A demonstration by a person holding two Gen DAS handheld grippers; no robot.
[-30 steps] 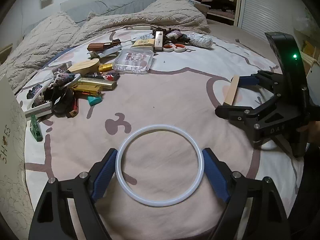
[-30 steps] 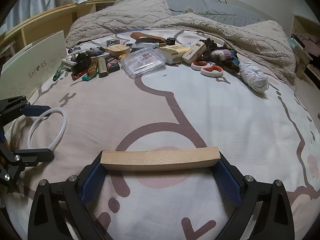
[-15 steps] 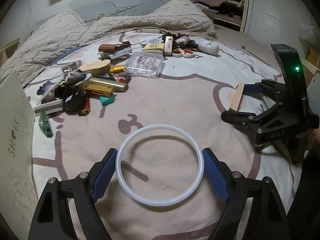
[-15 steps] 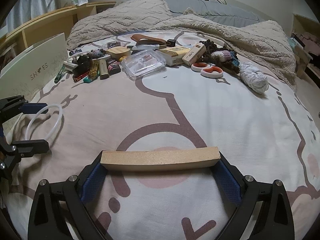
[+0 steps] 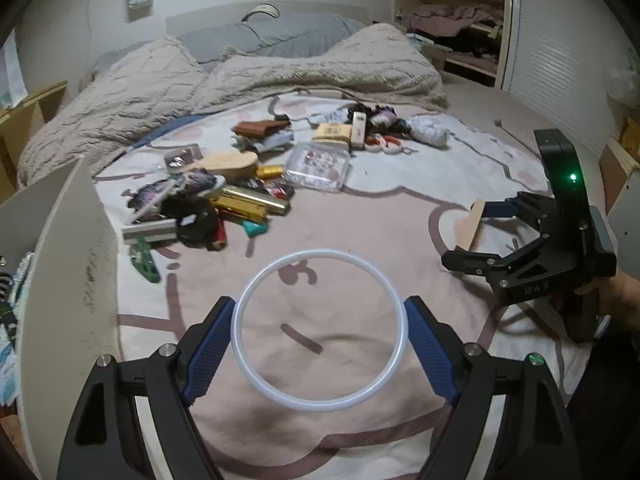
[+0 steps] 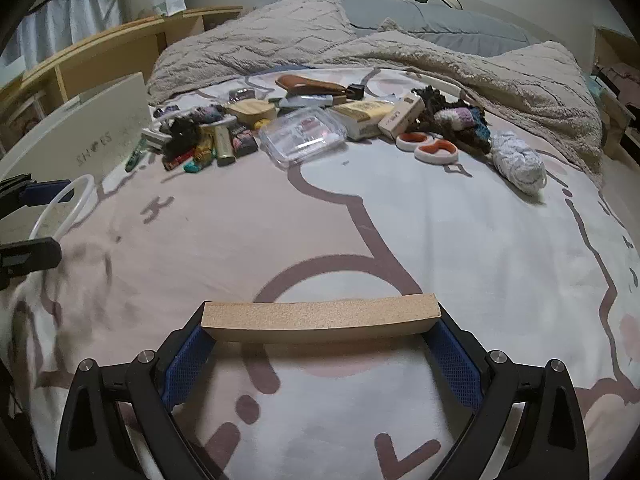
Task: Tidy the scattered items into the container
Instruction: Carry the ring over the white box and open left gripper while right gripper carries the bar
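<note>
A white plastic ring [image 5: 320, 253] hangs above the bedsheet with my left gripper [image 5: 320, 305] shut on it, blue pads pressing its two sides. The right wrist view shows that ring [image 6: 64, 208] and left gripper [image 6: 38, 224] at the far left edge. My right gripper [image 6: 320, 320] is shut on a flat cork-brown block [image 6: 320, 314], held by its ends just above the sheet. The left wrist view has the right gripper [image 5: 476, 236] and block [image 5: 470, 224] at the right. A white box marked "SHOES" [image 5: 68, 264] stands at the left of the bed, its wall [image 6: 100, 136] close to the ring.
A pile of small items [image 5: 224, 200] lies mid-bed beside the box. Further right are a clear plastic case [image 6: 302, 134], orange-handled scissors [image 6: 428, 146] and a white yarn ball [image 6: 518, 162]. A rumpled beige blanket [image 6: 400, 52] covers the head of the bed.
My left gripper has risen with the ring, and the white box wall now fills more of its view at the left. The right gripper and block have stayed put.
</note>
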